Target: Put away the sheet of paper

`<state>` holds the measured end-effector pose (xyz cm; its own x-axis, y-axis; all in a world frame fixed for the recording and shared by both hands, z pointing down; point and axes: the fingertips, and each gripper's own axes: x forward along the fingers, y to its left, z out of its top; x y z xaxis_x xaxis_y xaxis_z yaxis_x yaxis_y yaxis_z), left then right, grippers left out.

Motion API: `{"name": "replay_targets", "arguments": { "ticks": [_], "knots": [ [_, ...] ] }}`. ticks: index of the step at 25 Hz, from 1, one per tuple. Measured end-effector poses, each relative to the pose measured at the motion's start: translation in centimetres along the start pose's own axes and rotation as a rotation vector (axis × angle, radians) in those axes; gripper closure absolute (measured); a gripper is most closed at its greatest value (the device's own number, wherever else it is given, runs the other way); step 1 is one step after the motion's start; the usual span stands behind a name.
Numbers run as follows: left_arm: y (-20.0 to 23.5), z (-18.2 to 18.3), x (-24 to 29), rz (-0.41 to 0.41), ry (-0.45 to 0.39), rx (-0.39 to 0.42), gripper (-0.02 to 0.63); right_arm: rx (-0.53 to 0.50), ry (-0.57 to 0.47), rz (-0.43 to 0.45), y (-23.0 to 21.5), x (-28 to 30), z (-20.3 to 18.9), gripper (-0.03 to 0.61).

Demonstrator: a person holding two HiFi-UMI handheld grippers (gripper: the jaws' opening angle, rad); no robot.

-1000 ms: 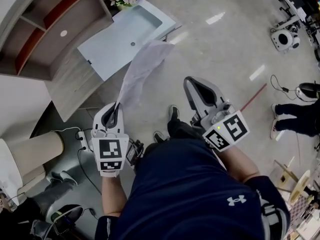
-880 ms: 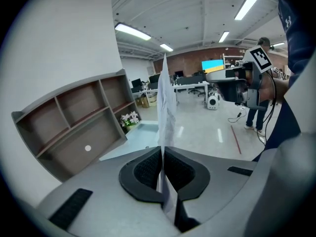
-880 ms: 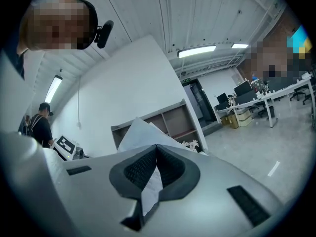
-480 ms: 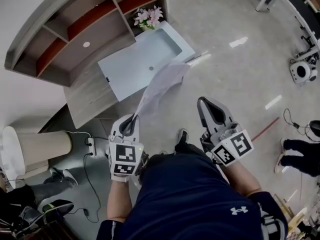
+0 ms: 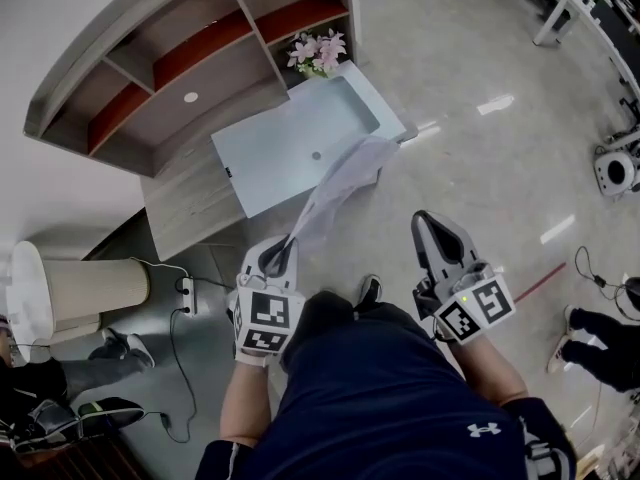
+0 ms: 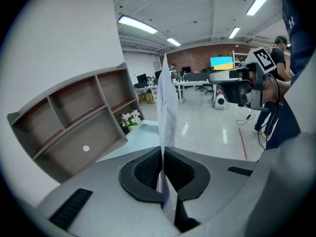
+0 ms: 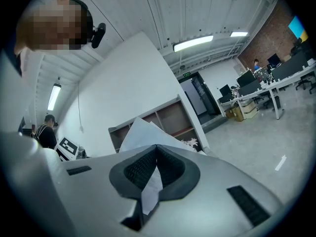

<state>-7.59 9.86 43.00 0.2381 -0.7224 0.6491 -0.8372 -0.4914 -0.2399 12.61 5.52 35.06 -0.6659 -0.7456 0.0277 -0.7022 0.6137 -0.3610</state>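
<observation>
The white sheet of paper (image 5: 340, 183) hangs in the air, pinched at its lower end by my left gripper (image 5: 288, 242), which is shut on it. In the left gripper view the paper (image 6: 166, 107) stands edge-on straight up from the closed left gripper (image 6: 162, 151). My right gripper (image 5: 424, 220) is off to the right of the sheet, shut and holding nothing. Seen from the right gripper view, the paper (image 7: 140, 132) lies beyond the closed right gripper (image 7: 157, 147) without touching it. The sheet's far end hangs over the edge of a pale blue tabletop (image 5: 290, 148).
A wooden shelf unit (image 5: 190, 78) with open compartments stands behind the tabletop, pink flowers (image 5: 320, 53) at its corner. A power strip (image 5: 188, 293) with cables and a beige cylinder (image 5: 90, 290) are on the floor at left. Another person's feet (image 5: 600, 338) are at right.
I have moved closer to the shelf unit and the tabletop, carrying the paper in the left gripper. Both grippers keep their stance.
</observation>
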Motion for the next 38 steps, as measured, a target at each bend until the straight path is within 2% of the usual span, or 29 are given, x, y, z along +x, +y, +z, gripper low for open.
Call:
{"name": "replay_targets", "arguments": {
  "ticks": [6,12,25,34,38],
  "knots": [
    [1.1,-0.4,1.5,-0.023,0.014,-0.006,0.598,0.017,0.021,-0.019,-0.7,1.3,-0.6,0.566],
    [3.3,0.3,4.4,-0.059,-0.011,0.005,0.598,0.008,0.016,-0.064,-1.7,3.8,-0.5,0.566],
    [10.3,2.4,10.7,-0.148,-0.042,0.037,0.598,-0.012,0.017,-0.113,-2.8,13.5,0.7,0.566],
    [13.6,2.1,13.6,-0.200,-0.061,0.015,0.598,-0.020,0.039,-0.142,-2.4,17.8,0.8,0.566],
    [14.5,1.9,14.8,-0.208,-0.080,-0.035,0.598,-0.021,0.052,-0.149,-2.1,18.5,0.4,0.566]
  ]
}}
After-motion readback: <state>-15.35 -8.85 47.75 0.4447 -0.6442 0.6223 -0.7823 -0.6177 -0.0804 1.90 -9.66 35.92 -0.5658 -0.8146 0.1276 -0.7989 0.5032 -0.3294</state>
